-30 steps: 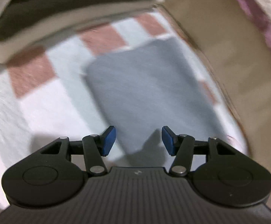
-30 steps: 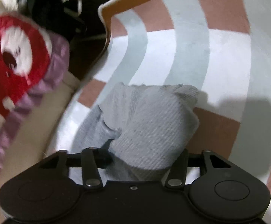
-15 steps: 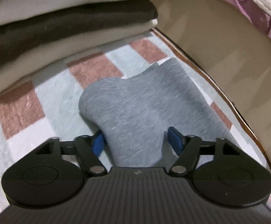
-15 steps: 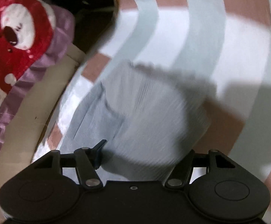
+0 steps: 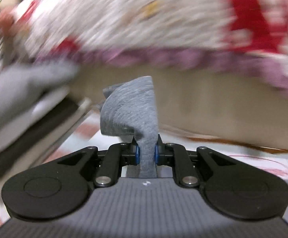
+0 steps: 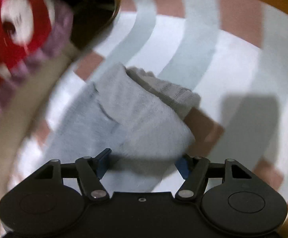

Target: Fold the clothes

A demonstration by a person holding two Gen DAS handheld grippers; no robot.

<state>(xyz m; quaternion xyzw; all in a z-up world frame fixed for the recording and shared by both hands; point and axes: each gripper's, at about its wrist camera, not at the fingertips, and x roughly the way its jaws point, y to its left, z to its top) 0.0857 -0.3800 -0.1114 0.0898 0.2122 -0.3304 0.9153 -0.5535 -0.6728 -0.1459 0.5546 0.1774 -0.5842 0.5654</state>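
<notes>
Grey garment [image 5: 133, 109]: one end is pinched between the blue pads of the left gripper [image 5: 145, 154] and lifted clear of the checked mat [image 6: 233, 63], standing up as a narrow fold ahead of the jaws. These jaws have just been closing, with the cloth between them, and now clamp it firmly. The hold looks meant to carry that end over for a fold.

The rest of the garment lies bunched on the mat in the right wrist view, near the mat's edge. The right gripper [image 6: 144, 164] hangs over it with jaws apart; they have just been opening, and the pads do not press on the cloth, so this end appears released.

A stack of folded clothes [image 5: 34, 115] sits to the left in the left wrist view, blurred. A patterned quilt [image 5: 144, 19] with a purple border fills the background above a beige panel [image 5: 213, 109].
</notes>
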